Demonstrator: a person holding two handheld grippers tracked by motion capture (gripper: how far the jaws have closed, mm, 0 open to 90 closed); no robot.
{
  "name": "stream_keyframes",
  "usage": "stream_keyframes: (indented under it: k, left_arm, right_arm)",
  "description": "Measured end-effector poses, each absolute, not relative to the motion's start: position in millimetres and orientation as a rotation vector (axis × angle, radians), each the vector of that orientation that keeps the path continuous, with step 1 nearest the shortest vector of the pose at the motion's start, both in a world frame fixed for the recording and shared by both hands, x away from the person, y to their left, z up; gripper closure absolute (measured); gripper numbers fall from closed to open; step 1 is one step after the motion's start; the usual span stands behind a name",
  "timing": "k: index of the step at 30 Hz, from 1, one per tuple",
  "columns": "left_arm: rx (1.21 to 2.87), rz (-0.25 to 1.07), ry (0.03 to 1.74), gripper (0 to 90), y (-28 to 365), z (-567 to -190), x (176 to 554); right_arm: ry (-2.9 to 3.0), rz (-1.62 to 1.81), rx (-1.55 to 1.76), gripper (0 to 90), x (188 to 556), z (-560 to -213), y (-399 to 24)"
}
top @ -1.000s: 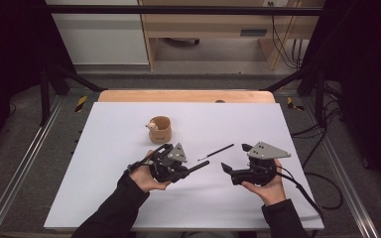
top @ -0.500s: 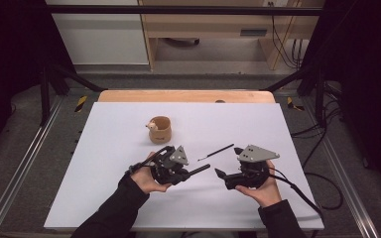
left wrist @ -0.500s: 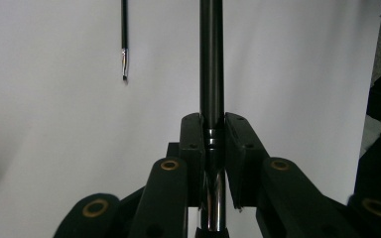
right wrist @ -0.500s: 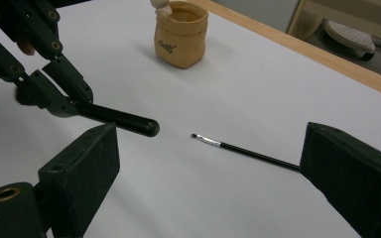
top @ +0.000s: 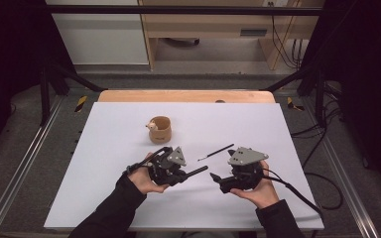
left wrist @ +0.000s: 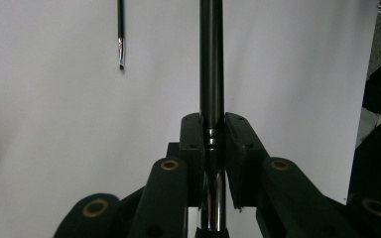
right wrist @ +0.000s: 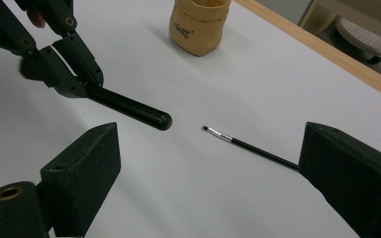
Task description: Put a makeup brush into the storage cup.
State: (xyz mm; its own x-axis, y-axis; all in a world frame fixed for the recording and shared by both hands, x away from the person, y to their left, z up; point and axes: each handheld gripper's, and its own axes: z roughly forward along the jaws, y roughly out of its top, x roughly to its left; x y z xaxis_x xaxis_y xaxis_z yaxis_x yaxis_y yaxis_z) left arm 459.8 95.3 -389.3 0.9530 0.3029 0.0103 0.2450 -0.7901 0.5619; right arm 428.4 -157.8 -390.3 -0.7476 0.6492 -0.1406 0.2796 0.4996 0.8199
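Above the surface, left tongs clench a brush handle, presenting it toward the released right tongs for transfer.

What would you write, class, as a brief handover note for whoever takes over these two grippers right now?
Left gripper: shut on the thick black brush handle, which points toward the right gripper.
Right gripper: open, holding nothing, its jaws facing the handle's free end.
Thin black brush: lying flat on the white table.
Small tan pot: upright farther back, nothing seen in it.
Done: thick brush picked up.
Left: probably pass it across or pot both brushes.
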Motion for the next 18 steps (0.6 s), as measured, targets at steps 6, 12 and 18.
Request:
stream_keyframes:
  k: [6, 12, 18]
  left_arm:
    - [2.524, 0.124, 0.383, 78.5, 96.7, -389.3, 460.1]
    - [2.524, 0.118, 0.386, 78.4, 98.5, -388.7, 460.3]
    - [2.526, 0.106, 0.388, 78.5, 100.6, -388.2, 460.2]
  right_arm:
    - [2.351, 1.111, 0.741, 10.9, 429.0, -391.0, -153.9]
    - [2.396, 1.062, 0.695, 11.4, 427.6, -387.5, -146.1]
    - [2.431, 1.016, 0.654, 11.7, 427.0, -386.8, -139.9]
